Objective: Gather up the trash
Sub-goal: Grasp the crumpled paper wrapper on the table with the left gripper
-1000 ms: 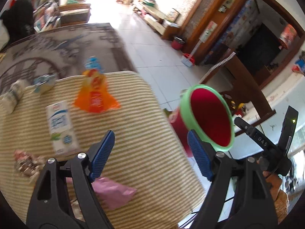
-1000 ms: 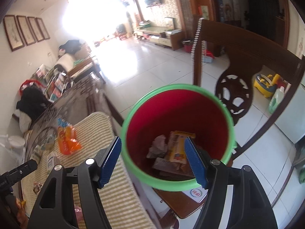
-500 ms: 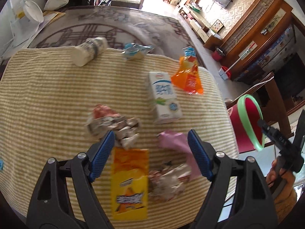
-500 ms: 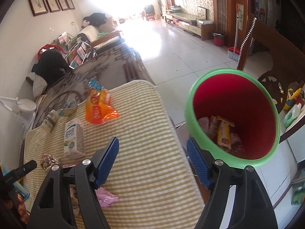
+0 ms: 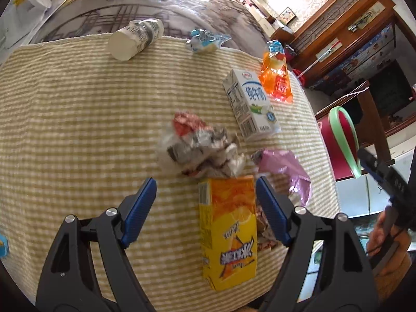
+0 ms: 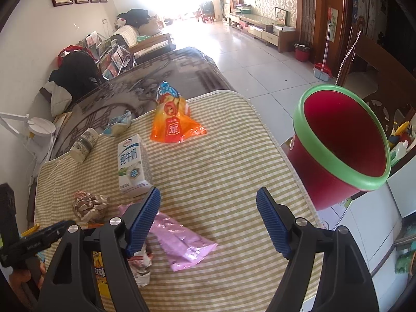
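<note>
My left gripper (image 5: pixel 206 202) is open above a yellow-orange juice carton (image 5: pixel 228 231) lying on the striped mat (image 5: pixel 78 130). A crumpled wrapper (image 5: pixel 200 148) lies just past the carton, a pink wrapper (image 5: pixel 283 169) to its right. A white milk carton (image 5: pixel 249 104), an orange snack bag (image 5: pixel 277 78), a blue-white wrapper (image 5: pixel 205 41) and a toppled white cup (image 5: pixel 135 39) lie further back. My right gripper (image 6: pixel 208 215) is open and empty over the mat, above the pink wrapper (image 6: pixel 182 241). The red bin with a green rim (image 6: pixel 338 143) stands right of the mat.
The mat's right edge (image 6: pixel 286 156) drops to a tiled floor (image 6: pixel 260 59). A dark wooden chair (image 6: pixel 384 78) stands behind the bin. A dark glass tabletop (image 5: pixel 130 7) lies beyond the mat. A white lamp (image 6: pixel 33 130) stands at the far left.
My left gripper swung from the bin back over the mat and came down over the juice carton. My right gripper moved left, away from the bin, to above the mat.
</note>
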{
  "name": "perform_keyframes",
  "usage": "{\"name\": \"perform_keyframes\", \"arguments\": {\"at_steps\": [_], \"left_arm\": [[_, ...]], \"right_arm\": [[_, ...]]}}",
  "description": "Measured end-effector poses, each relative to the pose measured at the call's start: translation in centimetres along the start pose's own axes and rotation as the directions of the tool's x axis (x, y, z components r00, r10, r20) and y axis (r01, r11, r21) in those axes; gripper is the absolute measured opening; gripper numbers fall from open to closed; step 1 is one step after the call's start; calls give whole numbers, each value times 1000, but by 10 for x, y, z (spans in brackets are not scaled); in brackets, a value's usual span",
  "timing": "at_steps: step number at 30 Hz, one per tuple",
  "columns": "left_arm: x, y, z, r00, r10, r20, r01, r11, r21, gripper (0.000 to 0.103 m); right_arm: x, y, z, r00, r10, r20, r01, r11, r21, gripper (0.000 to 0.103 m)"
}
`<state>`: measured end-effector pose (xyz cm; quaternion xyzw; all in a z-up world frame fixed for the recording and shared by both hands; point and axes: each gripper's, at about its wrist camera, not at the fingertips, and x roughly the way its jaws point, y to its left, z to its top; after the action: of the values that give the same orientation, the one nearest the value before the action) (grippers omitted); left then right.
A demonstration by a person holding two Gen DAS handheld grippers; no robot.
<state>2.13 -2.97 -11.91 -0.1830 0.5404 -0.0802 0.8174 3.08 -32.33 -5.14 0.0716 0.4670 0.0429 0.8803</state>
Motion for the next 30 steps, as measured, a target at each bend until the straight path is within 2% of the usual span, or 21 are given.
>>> {"name": "perform_keyframes", "arguments": {"at_steps": [6, 10, 13, 18, 22, 24, 26, 30], "left_arm": [[24, -2, 19, 999, -33, -42, 34, 999, 18, 76], [38, -6, 24, 998, -28, -58, 31, 998, 52, 76], [47, -5, 30, 996, -54, -71, 57, 998, 36, 73], [57, 1, 40, 996, -51, -76, 51, 999, 2, 70], [54, 6, 47, 998, -51, -49, 51, 999, 3, 70], [54, 8, 47, 997, -58, -52, 59, 998, 14, 46], [51, 14, 46, 994, -89, -61, 89, 996, -7, 41], [26, 21, 41, 997, -81, -14, 81, 997, 6, 39]], "right_arm": [[-9, 21, -18, 999, -38, 0, 38, 999, 10, 74], [-16, 22, -32, 997, -71, -4, 71, 997, 31, 74], [-18, 20, -39, 996, -90, -13, 91, 994, 54, 74], [-17, 24, -42, 995, -100, -19, 101, 992, 71, 74], [-11, 36, -43, 996, -89, -31, 90, 995, 42, 74], [-6, 42, -44, 996, -84, -44, 85, 996, 25, 74], [-3, 49, -44, 996, -76, -51, 76, 997, 5, 74], [6, 55, -45, 995, -77, -69, 75, 997, -27, 74]]}}
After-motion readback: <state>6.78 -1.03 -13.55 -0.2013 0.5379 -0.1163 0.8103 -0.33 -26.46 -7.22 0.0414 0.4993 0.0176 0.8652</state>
